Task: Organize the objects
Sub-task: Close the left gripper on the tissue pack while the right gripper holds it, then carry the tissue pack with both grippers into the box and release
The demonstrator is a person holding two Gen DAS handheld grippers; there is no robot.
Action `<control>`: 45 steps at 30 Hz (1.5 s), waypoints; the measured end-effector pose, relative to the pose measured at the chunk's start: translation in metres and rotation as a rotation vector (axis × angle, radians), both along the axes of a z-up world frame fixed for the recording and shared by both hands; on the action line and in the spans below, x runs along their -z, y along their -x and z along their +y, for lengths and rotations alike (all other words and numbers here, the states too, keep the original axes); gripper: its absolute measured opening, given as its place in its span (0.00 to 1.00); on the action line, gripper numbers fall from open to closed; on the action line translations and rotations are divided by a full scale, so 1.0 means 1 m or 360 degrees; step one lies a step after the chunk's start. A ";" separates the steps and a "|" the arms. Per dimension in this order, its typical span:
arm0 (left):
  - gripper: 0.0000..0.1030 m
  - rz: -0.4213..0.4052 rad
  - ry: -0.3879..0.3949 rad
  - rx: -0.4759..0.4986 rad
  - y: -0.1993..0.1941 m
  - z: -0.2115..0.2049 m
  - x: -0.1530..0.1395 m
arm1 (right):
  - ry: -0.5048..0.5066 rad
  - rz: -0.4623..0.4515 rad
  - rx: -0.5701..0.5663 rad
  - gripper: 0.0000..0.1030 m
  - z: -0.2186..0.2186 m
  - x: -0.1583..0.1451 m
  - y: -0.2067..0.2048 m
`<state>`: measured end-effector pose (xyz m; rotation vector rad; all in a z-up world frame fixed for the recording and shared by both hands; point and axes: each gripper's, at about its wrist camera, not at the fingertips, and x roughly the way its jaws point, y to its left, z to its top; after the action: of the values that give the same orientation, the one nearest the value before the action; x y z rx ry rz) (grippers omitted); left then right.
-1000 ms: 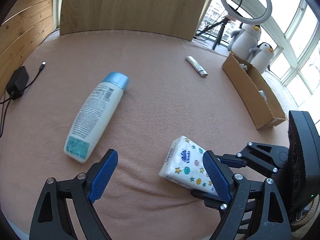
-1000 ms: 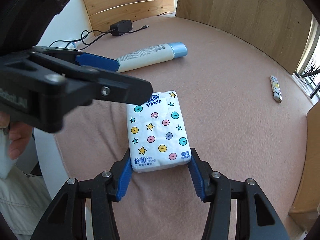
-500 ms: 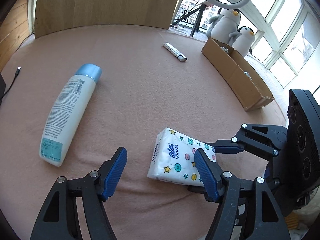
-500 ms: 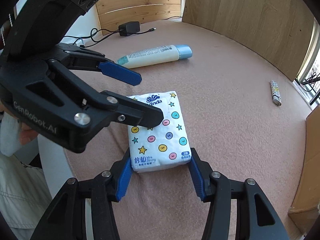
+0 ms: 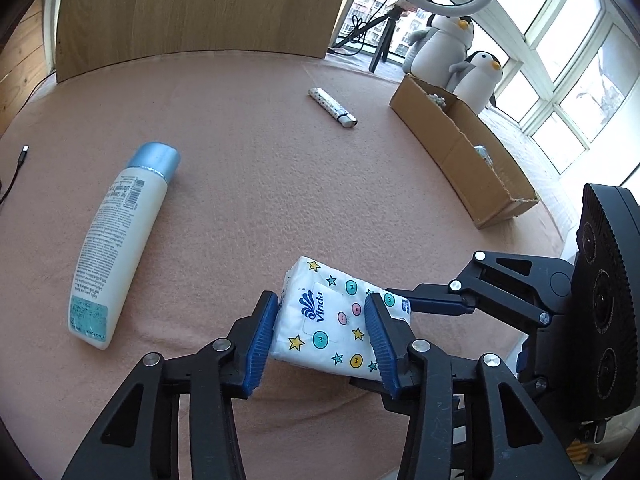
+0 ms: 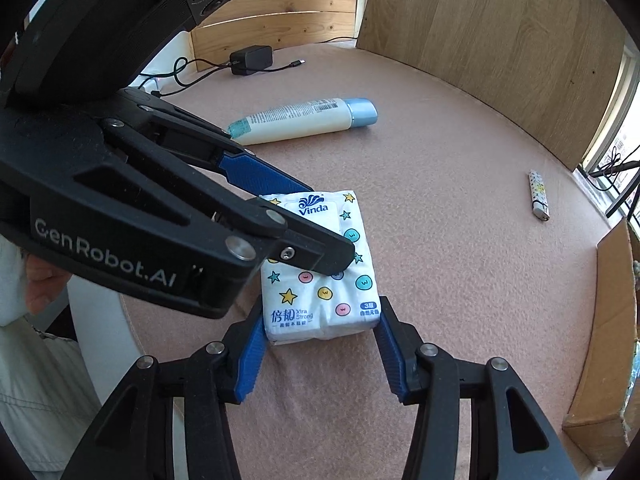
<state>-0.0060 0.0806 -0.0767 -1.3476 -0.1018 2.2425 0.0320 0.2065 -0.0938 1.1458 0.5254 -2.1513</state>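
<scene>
A white Vinda tissue pack [image 5: 332, 320] with coloured stars and dots is held between both grippers just above the pink cloth. My left gripper [image 5: 322, 330] is shut on its Vinda end, blue pads pressing both long sides. My right gripper [image 6: 320, 330] is shut on the other end of the pack [image 6: 320, 276]. The left gripper [image 6: 280, 216] crosses the right wrist view from the left and hides part of the pack. A white lotion bottle [image 5: 120, 236] with a blue cap lies to the left. A patterned lighter [image 5: 332, 107] lies farther back.
An open cardboard box [image 5: 460, 148] stands along the right side, with two plush penguins [image 5: 444, 44] and a ring light behind it. A black charger with cable [image 6: 252, 60] lies at the far corner. Wooden panels wall the back. The table edge is near me.
My left gripper swung right onto the tissue pack and closed from wide open onto its sides. My right gripper kept its hold on the pack.
</scene>
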 end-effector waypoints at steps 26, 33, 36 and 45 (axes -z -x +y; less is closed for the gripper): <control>0.47 0.0248 0.0008 0.0195 0.021 0.052 -0.085 | 0.0009 0.0235 0.0167 0.45 0.037 -0.071 0.019; 0.47 0.0280 0.0046 0.0265 0.035 0.097 -0.104 | 0.0016 0.0297 0.0257 0.45 0.067 -0.083 0.024; 0.47 0.0302 0.0052 0.0315 0.041 0.117 -0.113 | 0.0009 0.0327 0.0300 0.45 0.084 -0.090 0.027; 0.47 0.0353 0.0048 0.0503 0.064 0.195 -0.123 | 0.0016 0.0388 0.0484 0.45 0.139 -0.101 0.039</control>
<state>-0.0702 0.2753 0.0464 -1.0378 0.2097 2.1101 -0.0074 0.3460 0.0074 1.0155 0.4689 -2.5737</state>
